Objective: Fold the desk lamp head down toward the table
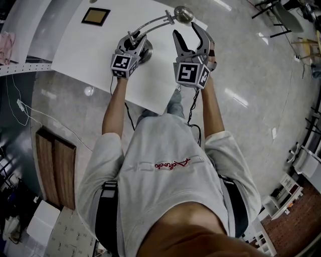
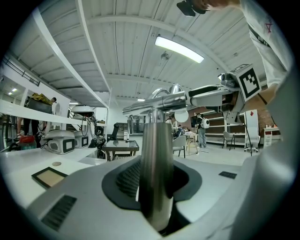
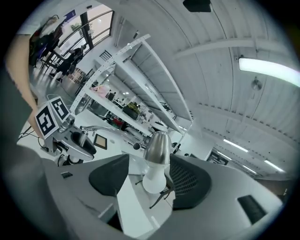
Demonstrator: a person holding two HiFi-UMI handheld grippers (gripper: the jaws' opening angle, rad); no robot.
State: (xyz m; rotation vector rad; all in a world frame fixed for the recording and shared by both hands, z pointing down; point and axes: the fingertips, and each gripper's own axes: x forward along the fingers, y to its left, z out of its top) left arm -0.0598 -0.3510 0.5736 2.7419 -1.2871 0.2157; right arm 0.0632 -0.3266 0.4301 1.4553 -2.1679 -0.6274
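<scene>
One desk lamp (image 1: 153,22) stands near the right edge of the white table (image 1: 95,50), its round base (image 1: 146,50) nearest the person and its curved arm reaching far and right to the lamp head (image 1: 183,14). The left gripper (image 1: 134,41) is clamped on the lamp's upright post (image 2: 157,159). The right gripper (image 1: 186,31) has its jaws wide apart, and the head with its white bulb shows between them, touching neither pad. The only other thing on the table is one dark framed square (image 1: 96,16), far left, well clear of both grippers.
</scene>
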